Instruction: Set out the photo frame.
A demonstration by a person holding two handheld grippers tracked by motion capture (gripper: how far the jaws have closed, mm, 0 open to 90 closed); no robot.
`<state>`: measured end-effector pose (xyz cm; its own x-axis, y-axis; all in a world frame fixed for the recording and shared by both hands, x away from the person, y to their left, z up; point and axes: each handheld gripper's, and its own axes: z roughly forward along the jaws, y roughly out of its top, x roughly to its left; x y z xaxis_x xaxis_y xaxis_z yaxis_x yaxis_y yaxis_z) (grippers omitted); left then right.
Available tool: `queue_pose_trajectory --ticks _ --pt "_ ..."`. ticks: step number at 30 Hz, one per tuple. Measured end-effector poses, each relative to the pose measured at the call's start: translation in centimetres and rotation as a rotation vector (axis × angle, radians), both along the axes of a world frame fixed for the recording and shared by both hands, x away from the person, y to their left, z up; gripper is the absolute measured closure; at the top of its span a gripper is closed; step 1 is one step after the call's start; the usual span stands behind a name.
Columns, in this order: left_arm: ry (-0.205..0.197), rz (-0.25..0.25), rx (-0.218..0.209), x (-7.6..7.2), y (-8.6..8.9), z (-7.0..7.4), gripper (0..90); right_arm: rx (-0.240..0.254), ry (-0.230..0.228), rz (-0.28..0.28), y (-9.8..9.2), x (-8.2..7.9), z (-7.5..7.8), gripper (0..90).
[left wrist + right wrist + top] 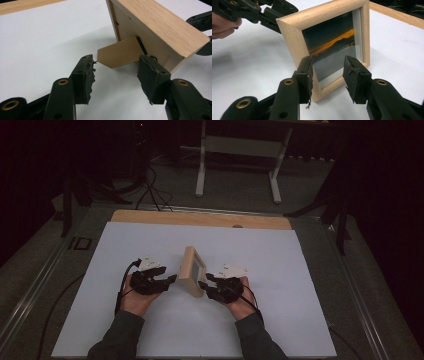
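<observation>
Two grippers flank an upright photo frame [192, 270] on a white worktop [150, 330].
Both jaws spread, gripping nothing; withdraw gently, sparing the stand [120, 52].

No legible text, label or number anywhere, perhaps for the dimness of the high view.

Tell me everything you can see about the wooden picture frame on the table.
The picture frame is light wood with a deep, box-like rim. Behind its glass front is a dark picture with an orange streak. A brown cardboard easel leg is folded out from its back, and it stands upright on the white table sheet. The left tool sits open behind it and the right tool open in front; neither presses it.
</observation>
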<state>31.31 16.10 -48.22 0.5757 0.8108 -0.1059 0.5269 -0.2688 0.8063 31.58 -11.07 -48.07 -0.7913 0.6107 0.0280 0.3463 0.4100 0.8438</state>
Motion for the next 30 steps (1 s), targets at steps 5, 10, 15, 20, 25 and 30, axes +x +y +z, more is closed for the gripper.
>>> queue_pose_trajectory --ticks 5,10,15,20,25,30 --pt "0.003 0.002 -0.021 -0.2 0.2 0.3 45.4 0.006 0.005 -0.013 -0.4 0.1 0.0 58.5" --pt "-0.004 0.004 -0.041 -0.4 0.3 0.8 44.5 0.005 0.009 -0.015 -0.4 0.2 -0.2 58.2" --pt "-0.020 0.013 -0.071 -0.8 0.8 1.5 44.7 0.004 0.009 -0.016 -0.5 0.2 -0.2 57.9" --pt "-0.045 0.011 -0.093 -1.2 0.7 2.3 45.0 0.007 0.011 -0.022 -0.7 0.3 -0.1 57.4" --pt "-0.054 0.009 -0.102 -1.5 0.5 2.8 43.4 0.015 0.011 -0.029 -0.9 0.3 0.0 57.2" --pt "-0.063 0.004 -0.109 -1.7 0.2 3.2 40.3 0.022 0.005 -0.032 -1.0 0.3 0.1 56.5"
